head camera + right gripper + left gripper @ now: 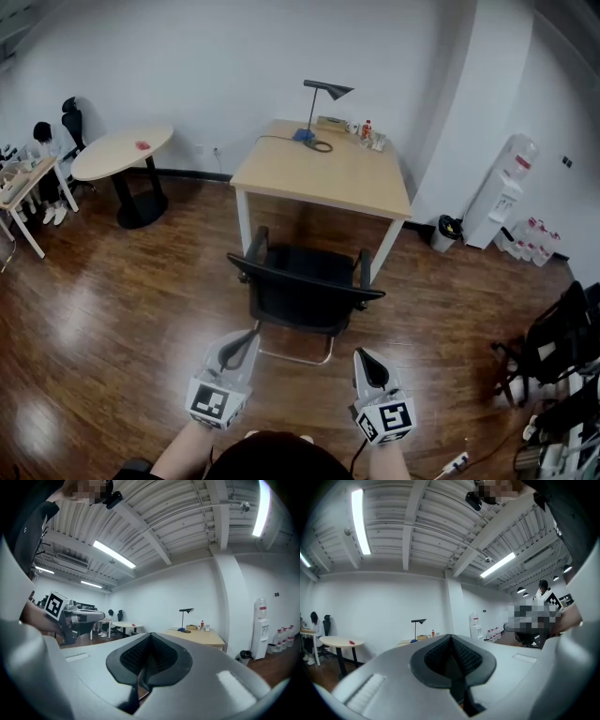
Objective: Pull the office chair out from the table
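A black office chair (305, 286) with armrests and a chrome sled base stands on the wood floor, its back toward me, just off the near edge of the light wooden table (328, 173). In the head view my left gripper (248, 337) and right gripper (366, 358) hover side by side behind the chair's back, apart from it. Both are shut with nothing between the jaws. The left gripper (451, 639) and the right gripper (151, 637) show dark pads pressed together in their own views. The table (199, 637) shows beyond the right jaws; the chair is hidden in both gripper views.
A desk lamp (323, 94) and small bottles (367, 131) stand on the table's far side. A round table (122, 150) and a seated person (42, 141) are at far left. A water dispenser (502, 192), a bin (448, 230) and dark equipment (553, 347) line the right.
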